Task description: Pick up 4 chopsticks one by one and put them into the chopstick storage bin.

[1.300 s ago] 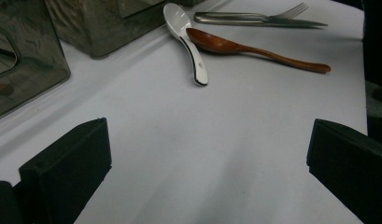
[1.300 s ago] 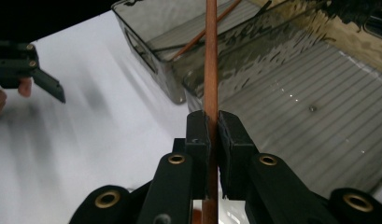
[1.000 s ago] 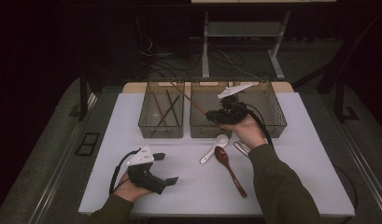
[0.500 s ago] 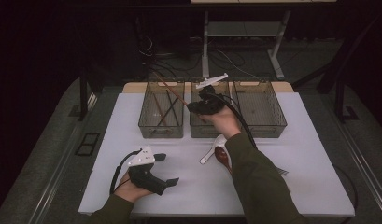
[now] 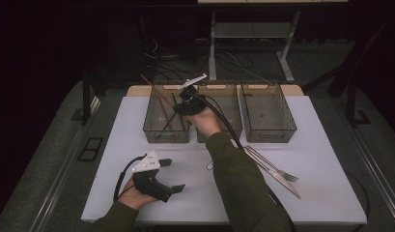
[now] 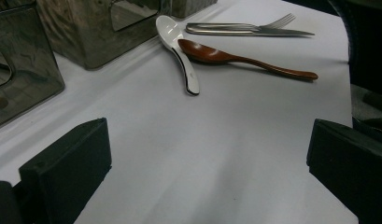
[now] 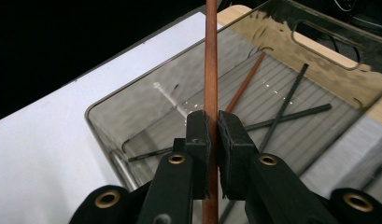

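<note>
Right gripper [image 7: 212, 130]: jaws pressed tight on a brown chopstick [image 7: 210, 56], held above the leftmost bin [image 5: 159, 133] at the table's far edge; a second brown stick and black sticks lie on the bin floor. Left gripper [image 5: 159, 181]: jaws spread wide, empty, resting near the table's [image 5: 330, 193] near-left corner.

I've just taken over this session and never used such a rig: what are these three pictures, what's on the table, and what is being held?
A person holds a two-jaw gripper in each hand. The high view looks down on the white table; the other two cameras ride on the grippers. The right gripper is shut on a brown chopstick over the left bin, where more chopsticks lie. The left gripper rests open near the table's front. Its view shows a white spoon, a wooden spoon, and a fork beside a knife.
</note>
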### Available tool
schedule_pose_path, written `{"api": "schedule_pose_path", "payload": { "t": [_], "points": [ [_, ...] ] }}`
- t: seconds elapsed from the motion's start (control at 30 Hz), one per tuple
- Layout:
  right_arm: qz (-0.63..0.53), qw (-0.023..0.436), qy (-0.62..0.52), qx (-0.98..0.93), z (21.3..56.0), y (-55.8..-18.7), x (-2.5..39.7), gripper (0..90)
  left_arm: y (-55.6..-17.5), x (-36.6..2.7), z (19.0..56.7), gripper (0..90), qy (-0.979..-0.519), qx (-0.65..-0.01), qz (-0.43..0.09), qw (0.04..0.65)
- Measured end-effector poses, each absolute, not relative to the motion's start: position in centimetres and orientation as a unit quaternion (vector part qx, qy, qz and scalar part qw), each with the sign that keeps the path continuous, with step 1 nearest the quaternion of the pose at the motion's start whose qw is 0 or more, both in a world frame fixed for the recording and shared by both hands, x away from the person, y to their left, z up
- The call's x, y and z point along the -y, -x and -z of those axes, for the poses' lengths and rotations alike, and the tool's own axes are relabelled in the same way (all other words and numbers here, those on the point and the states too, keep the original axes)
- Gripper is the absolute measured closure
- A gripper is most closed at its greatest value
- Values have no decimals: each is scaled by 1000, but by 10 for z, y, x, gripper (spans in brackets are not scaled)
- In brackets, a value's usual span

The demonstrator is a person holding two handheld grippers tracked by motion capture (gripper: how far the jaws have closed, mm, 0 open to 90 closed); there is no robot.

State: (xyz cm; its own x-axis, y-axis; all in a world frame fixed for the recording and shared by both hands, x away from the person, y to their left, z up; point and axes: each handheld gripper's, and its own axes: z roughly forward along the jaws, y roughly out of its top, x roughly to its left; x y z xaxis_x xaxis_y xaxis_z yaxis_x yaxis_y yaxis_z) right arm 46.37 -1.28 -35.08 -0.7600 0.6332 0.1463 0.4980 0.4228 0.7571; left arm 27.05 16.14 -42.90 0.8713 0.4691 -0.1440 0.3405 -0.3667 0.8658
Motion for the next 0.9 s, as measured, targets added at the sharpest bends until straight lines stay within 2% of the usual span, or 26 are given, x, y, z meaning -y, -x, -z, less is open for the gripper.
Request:
{"api": "schedule_pose_path", "payload": {
  "t": [0.43, 0.47, 0.57, 0.73, 0.9],
  "points": [
    [-386, 89, -357, -846, 380, -467, -9, 817, -270, -160, 429, 0, -826, -244, -62, 505],
    [-385, 95, -361, -844, 380, -467, -9, 748, -270, -160, 429, 0, -826, -244, -62, 505],
    [-385, 84, -364, -844, 379, -467, -7, 667, -269, -160, 429, 0, -826, -244, -63, 505],
    [-387, 94, -363, -843, 376, -466, -2, 592, -269, -160, 429, 0, -827, -243, -63, 504],
    [-390, 86, -361, -843, 375, -465, 5, 540, -270, -160, 429, 0, -828, -240, -64, 502]
  ]
}}
